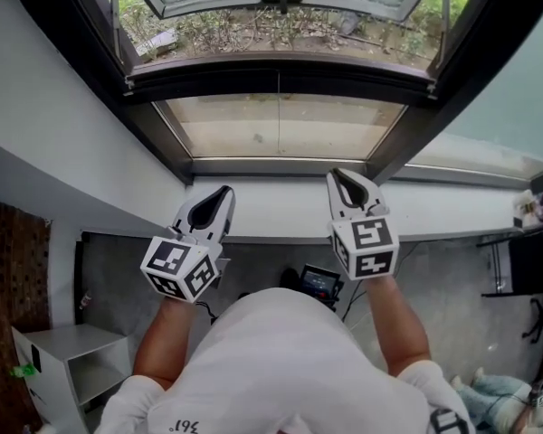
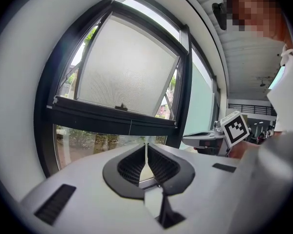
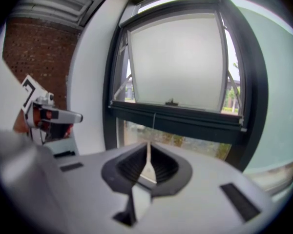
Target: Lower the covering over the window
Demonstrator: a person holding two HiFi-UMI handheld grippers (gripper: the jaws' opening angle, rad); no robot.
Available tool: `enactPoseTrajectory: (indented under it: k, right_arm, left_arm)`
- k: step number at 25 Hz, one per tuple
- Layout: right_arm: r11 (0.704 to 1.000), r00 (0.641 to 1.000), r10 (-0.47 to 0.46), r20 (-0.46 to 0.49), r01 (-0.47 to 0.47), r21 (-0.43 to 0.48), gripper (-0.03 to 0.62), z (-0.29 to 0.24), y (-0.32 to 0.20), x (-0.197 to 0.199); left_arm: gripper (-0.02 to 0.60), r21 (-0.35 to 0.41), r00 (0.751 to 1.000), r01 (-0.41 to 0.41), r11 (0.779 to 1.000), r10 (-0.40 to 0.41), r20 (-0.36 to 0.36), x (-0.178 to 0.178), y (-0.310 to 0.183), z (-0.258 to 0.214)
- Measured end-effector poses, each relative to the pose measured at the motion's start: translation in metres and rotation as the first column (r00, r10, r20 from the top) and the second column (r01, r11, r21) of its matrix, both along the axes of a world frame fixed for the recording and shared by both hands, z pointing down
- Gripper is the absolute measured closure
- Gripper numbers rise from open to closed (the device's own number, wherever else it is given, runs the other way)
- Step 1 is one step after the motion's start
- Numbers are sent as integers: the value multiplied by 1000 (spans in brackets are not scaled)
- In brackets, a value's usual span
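Before the black-framed window (image 1: 149,125), the white left gripper (image 1: 223,191) and white right gripper (image 1: 335,176), both clenched on nothing, pointed towards the thin hanging pull cord (image 3: 154,121), apparently that of a covering rolled inside the black crossbar (image 1: 281,78), which left the lower glass pane (image 1: 281,125) bare.

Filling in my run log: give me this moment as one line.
left gripper: shut, empty | right gripper: shut, empty | window: uncovered, upper pane tilted open | contact: none
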State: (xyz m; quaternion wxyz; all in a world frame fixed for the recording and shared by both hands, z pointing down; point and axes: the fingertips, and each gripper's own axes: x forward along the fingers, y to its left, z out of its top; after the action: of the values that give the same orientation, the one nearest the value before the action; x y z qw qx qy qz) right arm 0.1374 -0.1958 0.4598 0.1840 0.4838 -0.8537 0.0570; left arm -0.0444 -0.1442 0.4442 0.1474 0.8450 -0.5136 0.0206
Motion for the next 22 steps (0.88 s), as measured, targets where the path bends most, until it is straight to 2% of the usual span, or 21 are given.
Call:
enactPoseTrajectory:
  k: [17, 22]
  right_arm:
    - [996, 996, 84, -14, -85, -26, 559, 5, 92, -64]
    - [996, 996, 89, -20, -89, -21, 559, 1, 109, -70]
  left_arm:
    - [546, 0, 988, -154, 988, 154, -9, -46, 74, -2]
    - [546, -4, 986, -169, 986, 169, -10, -48, 88, -1]
